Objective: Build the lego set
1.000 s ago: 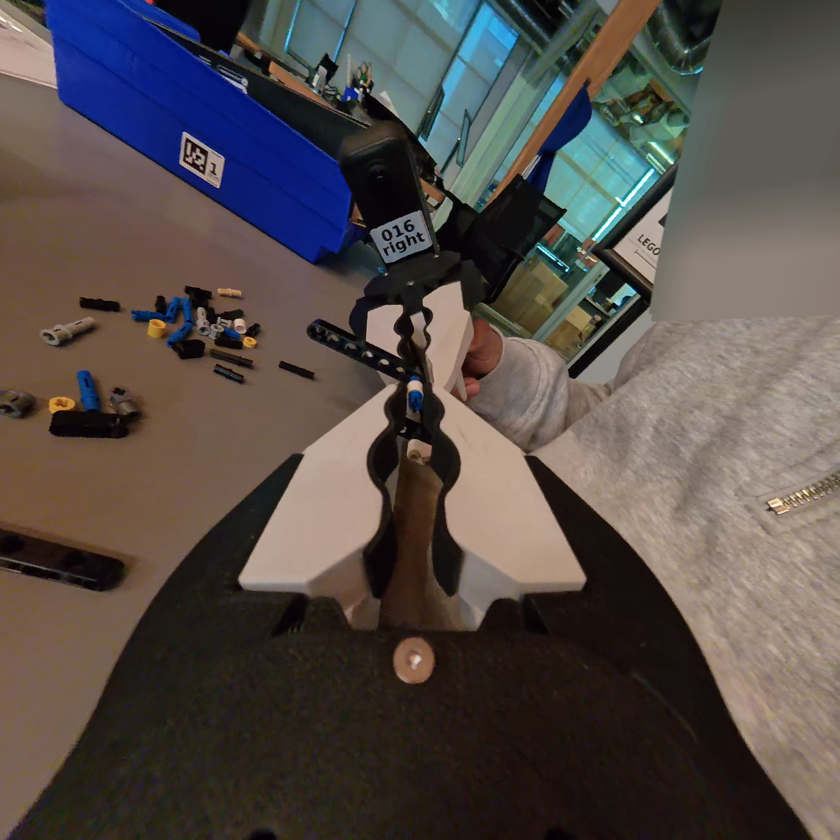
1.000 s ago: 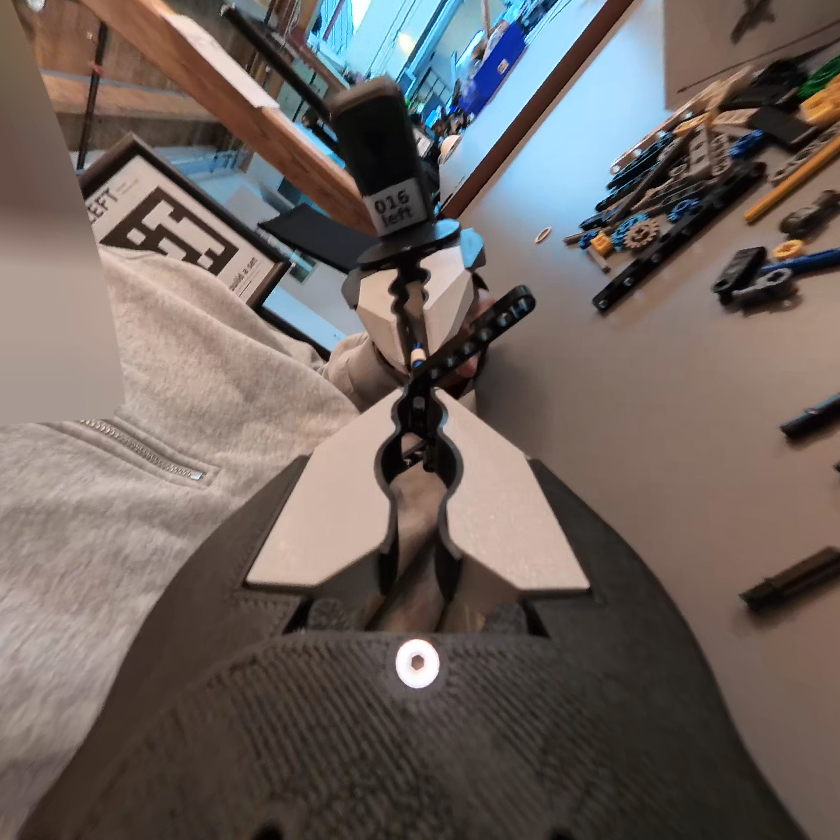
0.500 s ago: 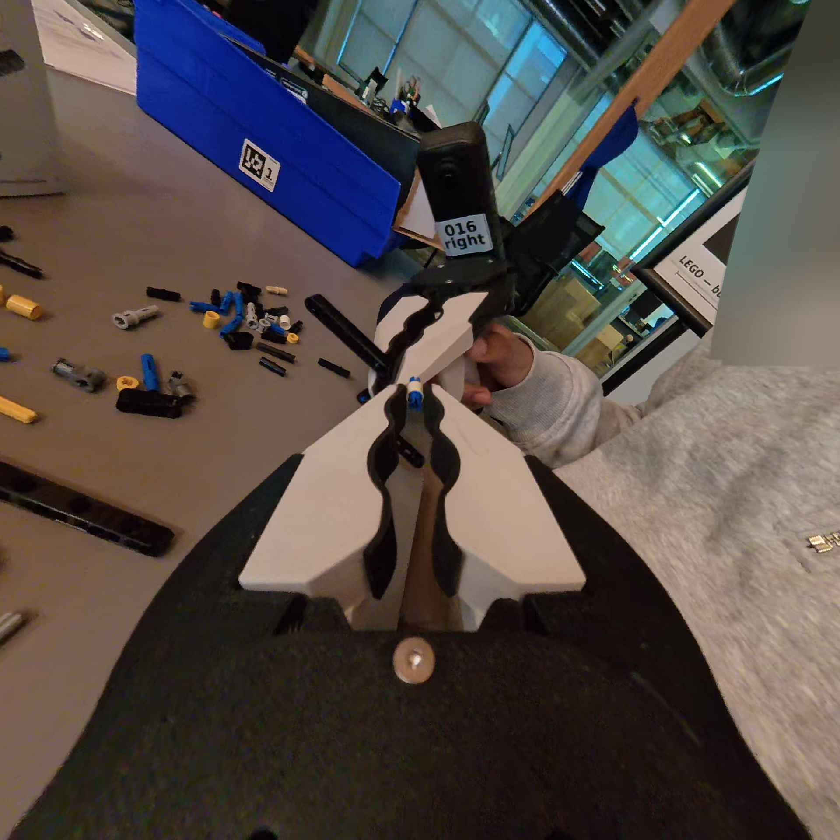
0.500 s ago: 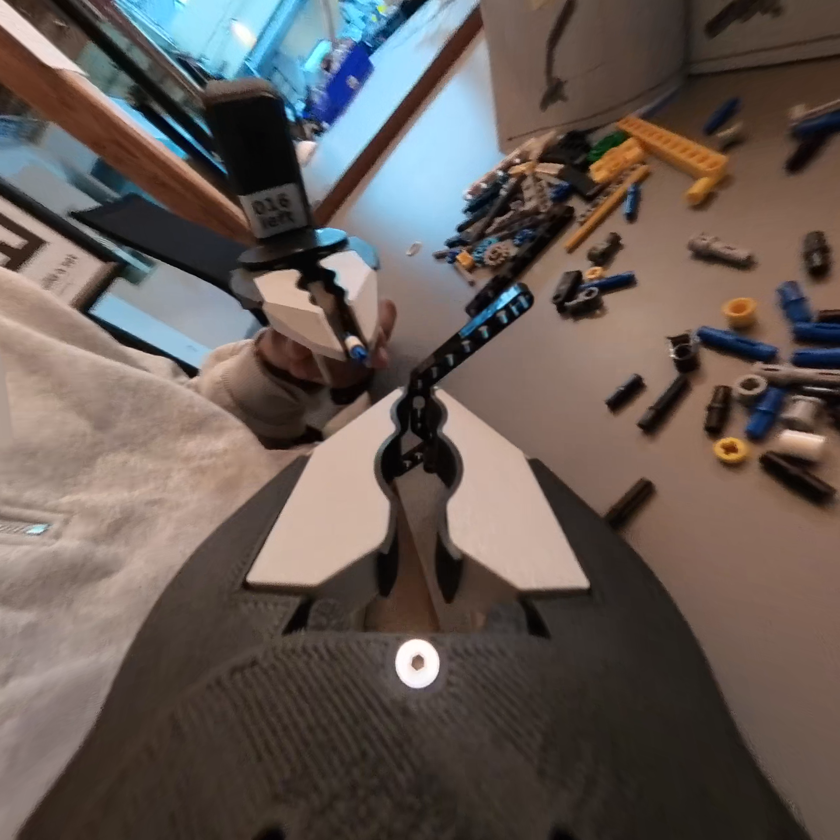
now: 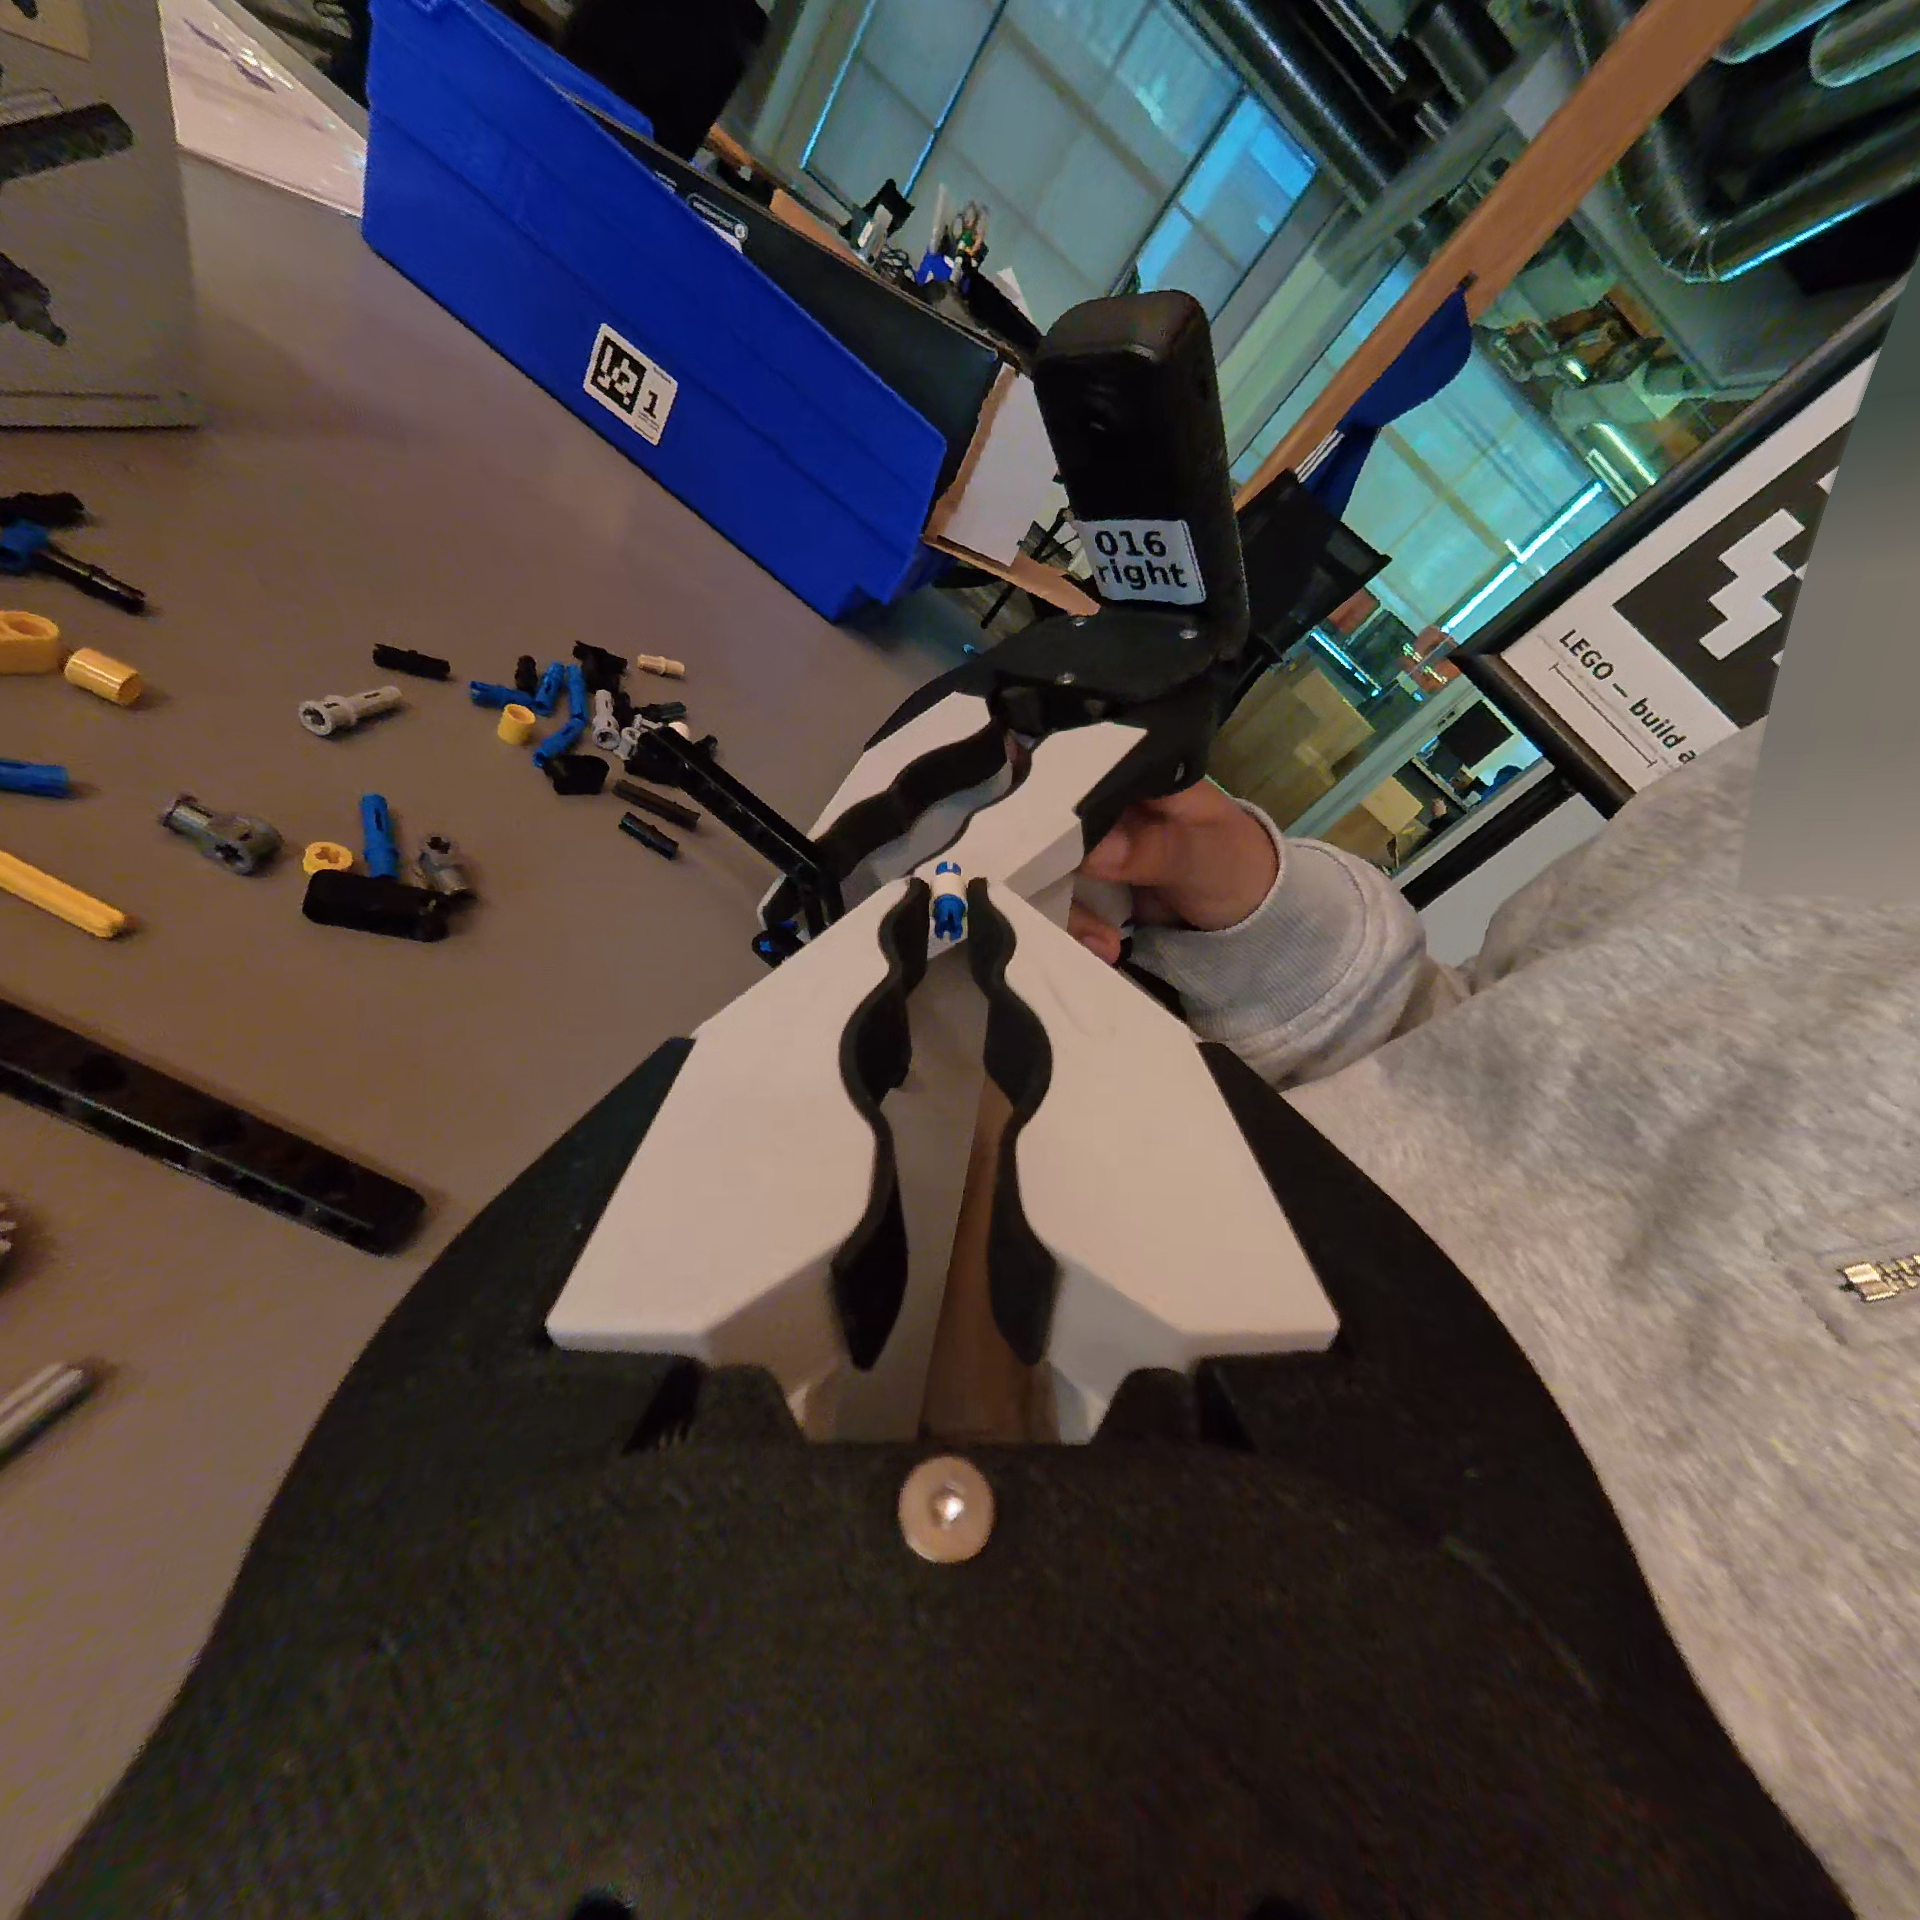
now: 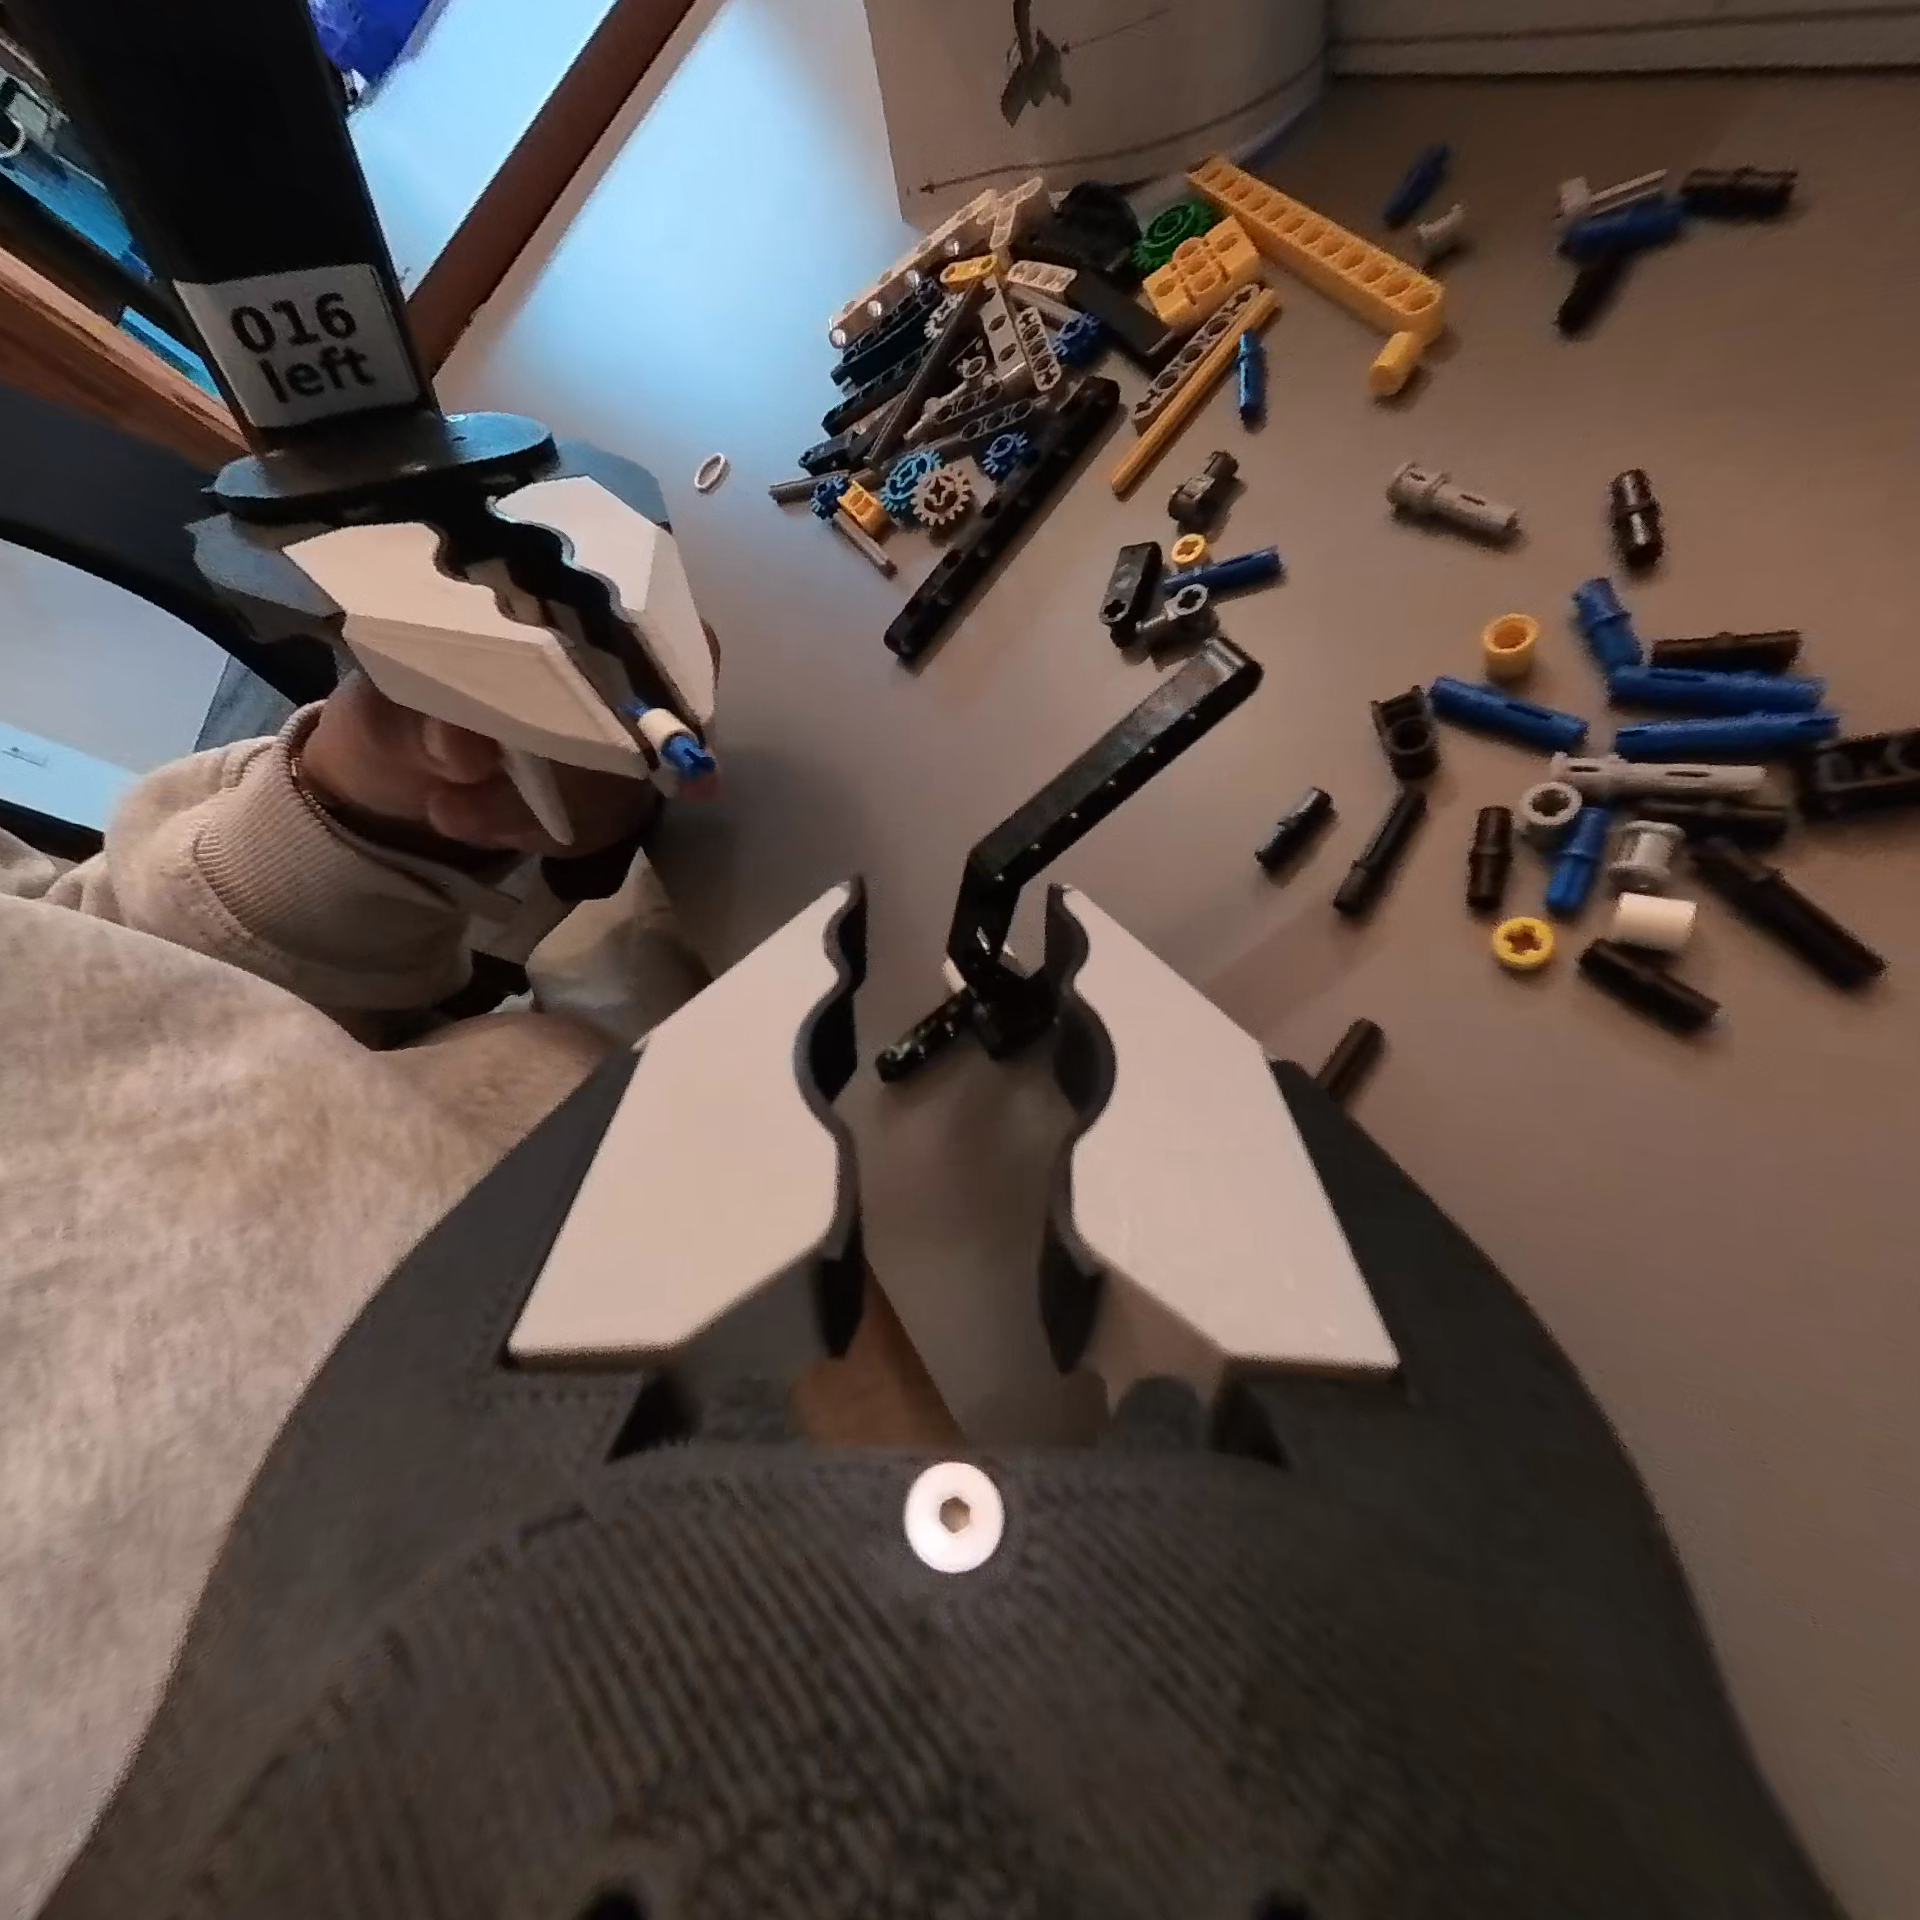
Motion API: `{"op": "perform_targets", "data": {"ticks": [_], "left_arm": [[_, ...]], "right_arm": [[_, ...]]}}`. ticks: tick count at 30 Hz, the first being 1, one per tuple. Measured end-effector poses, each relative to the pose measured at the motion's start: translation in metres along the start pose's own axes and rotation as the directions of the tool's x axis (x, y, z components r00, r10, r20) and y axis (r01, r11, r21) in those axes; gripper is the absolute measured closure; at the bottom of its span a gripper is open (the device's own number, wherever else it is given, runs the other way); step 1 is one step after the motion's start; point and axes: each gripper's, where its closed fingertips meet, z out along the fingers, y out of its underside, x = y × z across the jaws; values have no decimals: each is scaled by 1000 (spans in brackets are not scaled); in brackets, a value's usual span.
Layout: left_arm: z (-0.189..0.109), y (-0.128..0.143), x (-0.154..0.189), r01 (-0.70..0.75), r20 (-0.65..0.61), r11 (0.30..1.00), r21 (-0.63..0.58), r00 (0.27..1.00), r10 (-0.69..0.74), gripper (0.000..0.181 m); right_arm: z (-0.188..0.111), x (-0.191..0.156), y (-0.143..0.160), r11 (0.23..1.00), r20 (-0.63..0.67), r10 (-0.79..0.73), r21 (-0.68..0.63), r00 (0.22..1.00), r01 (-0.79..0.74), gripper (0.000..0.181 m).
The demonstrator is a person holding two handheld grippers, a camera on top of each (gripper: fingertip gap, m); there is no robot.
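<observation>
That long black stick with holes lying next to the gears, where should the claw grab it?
Grab the long black beam near its free lower end. Come straight down from above and pinch across its narrow sides. It lies flat on the table, and gears crowd its upper half, so the lower end probably leaves more room.

A matte grey-brown tabletop [image 5: 436,520] fills the near ground, and a large blue plastic bin [image 5: 623,301] bearing a square black-and-white marker sticker stands along its far side. Behind the bin, tall glass partitions [image 5: 1091,135] glow teal with cool daylight, crossed by a slanting wooden beam [image 5: 1538,197], with silver ventilation ducts [image 5: 1766,156] overhead and stacked cardboard boxes [image 5: 1309,717] farther off. A framed black-and-white poster [image 5: 1704,613] leans at the right, and a pale curved panel [image 6: 1091,83] rises at the tabletop's far edge in the right wrist view.
</observation>
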Motion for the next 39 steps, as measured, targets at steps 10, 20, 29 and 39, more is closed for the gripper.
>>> {"op": "perform_targets", "data": {"ticks": [10,20,29,39], "left_arm": [[0,0,1,2,-5,1000,0,1000,-2,176],[-1,-1,1,9,-9,1000,7,1000,-9,176],[-2,-9,11,-26,-54,997,74,998,30,176],[1,-9,19,-84,-51,994,68,995,88,177]], "right_arm": [[-17,-5,-22,968,218,167,147,961,-202,133],[-22,-10,-31,934,365,236,170,901,-314,176],[-33,-42,-38,938,535,170,171,828,-302,177],[-34,-51,-40,926,614,184,154,767,-345,178]]}}
